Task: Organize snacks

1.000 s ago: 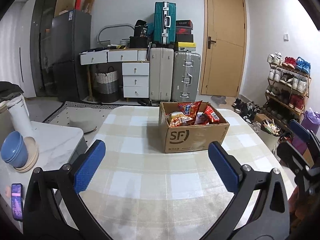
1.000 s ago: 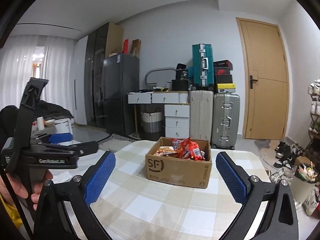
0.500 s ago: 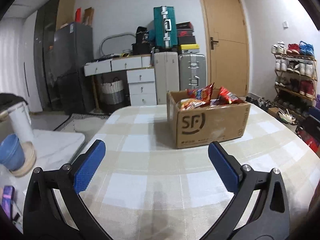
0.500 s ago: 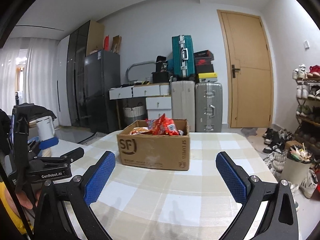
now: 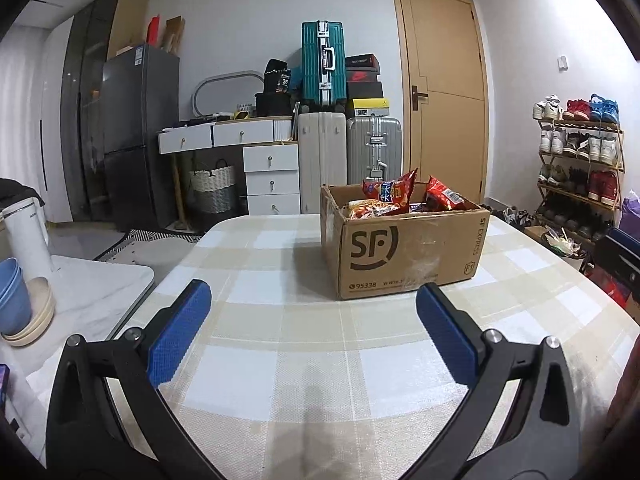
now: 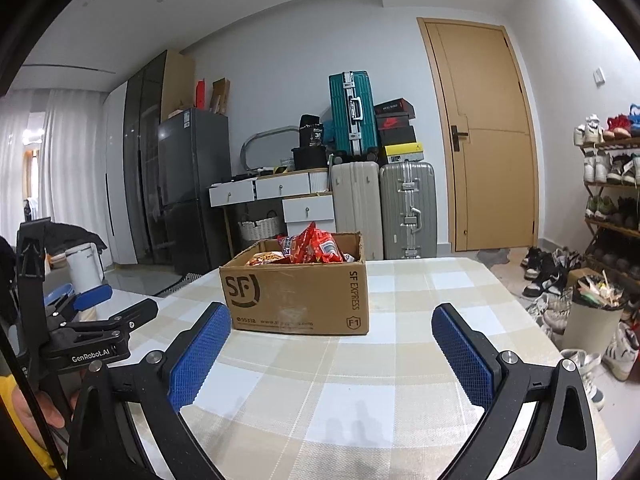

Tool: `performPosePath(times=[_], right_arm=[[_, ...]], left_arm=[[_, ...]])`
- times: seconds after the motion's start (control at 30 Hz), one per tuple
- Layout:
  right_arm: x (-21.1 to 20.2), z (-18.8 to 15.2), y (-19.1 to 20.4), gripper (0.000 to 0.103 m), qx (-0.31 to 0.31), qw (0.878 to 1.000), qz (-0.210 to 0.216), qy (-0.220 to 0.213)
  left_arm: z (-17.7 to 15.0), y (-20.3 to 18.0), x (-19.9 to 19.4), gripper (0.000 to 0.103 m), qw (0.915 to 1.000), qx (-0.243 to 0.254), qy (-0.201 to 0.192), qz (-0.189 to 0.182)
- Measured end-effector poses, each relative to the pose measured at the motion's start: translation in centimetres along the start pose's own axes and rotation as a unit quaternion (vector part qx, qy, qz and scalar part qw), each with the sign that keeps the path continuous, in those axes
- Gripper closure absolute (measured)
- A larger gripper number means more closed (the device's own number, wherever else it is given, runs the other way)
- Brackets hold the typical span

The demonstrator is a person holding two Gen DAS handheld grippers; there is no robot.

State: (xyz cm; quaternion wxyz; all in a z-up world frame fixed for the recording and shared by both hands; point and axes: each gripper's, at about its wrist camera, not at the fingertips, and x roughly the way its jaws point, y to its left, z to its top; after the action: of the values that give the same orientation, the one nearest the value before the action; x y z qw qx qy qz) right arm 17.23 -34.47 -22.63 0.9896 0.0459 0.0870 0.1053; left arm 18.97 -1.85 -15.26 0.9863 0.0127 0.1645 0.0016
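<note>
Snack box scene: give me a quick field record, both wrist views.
surface: table with checked cloth
container: cardboard box, open top, upright on the table
contents: red snack bags poking above the rim; count unclear
left gripper: jaws open, empty, short of the box
right gripper: jaws open, empty, short of the box
contact: neither gripper touches the box

Left wrist view: looks low along its two fingers (image 5: 448, 332) across the checked desk (image 5: 280, 320), facing the cardboard box (image 5: 404, 248) from near, the box right of centre. Right wrist view: same low forward heading, the cardboard box (image 6: 296, 292) left of centre, and the left gripper (image 6: 104, 308) visible at its left edge. Both views share the box, desk, suitcases (image 5: 324, 64) and door (image 5: 444, 88).
</note>
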Motion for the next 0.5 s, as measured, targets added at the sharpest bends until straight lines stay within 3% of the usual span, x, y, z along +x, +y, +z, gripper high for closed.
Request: performPosePath(times=[0.5], right_arm=[[-0.27,0.07,-0.10,0.001,-0.008,1.000,-0.005,-0.001]], left_arm=[[-0.16,-0.46,0.15,0.000,1.0000,-0.005,0.007,-0.001]])
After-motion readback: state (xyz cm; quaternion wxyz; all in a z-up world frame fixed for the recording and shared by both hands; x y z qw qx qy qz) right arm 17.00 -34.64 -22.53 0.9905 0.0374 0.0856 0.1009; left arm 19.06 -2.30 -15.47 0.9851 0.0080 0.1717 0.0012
